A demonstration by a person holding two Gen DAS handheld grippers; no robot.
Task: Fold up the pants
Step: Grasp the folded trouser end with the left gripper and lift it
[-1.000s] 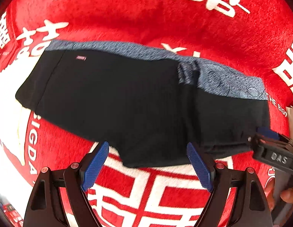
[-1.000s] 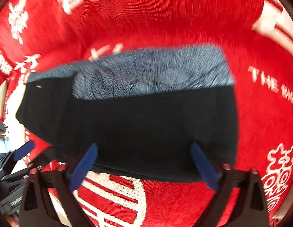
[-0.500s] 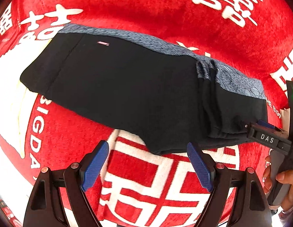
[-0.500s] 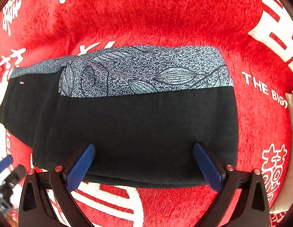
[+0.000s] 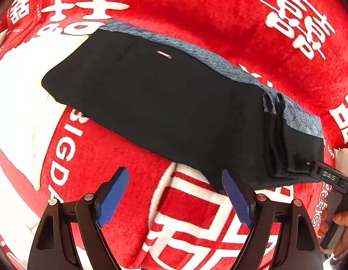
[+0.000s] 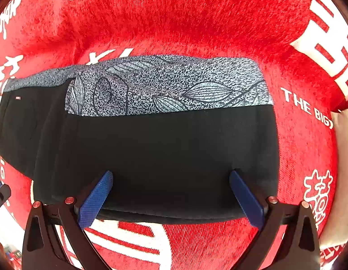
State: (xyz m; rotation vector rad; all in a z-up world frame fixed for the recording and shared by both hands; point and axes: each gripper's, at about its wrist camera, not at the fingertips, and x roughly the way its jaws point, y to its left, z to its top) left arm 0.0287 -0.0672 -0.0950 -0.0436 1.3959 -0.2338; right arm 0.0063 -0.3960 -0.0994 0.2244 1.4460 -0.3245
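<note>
Black pants (image 5: 174, 108) with a grey leaf-print waistband (image 6: 165, 85) lie flat on a red cloth, with a folded stack of layers at the right end. My left gripper (image 5: 174, 193) is open and empty, just in front of the pants' near edge. My right gripper (image 6: 171, 193) is open and hovers over the near edge of the folded right part (image 6: 174, 153). The right gripper also shows at the right edge of the left wrist view (image 5: 326, 175), beside the fold.
The red cloth (image 5: 207, 11) with white lettering covers the whole surface. A pale surface (image 6: 344, 162) shows past the cloth's right edge. The person's hand (image 5: 340, 220) is at the right of the left wrist view.
My left gripper has pulled back and to the right, so more red cloth shows in front of the pants. My right gripper has steadied over the folded part. Both stay open.
</note>
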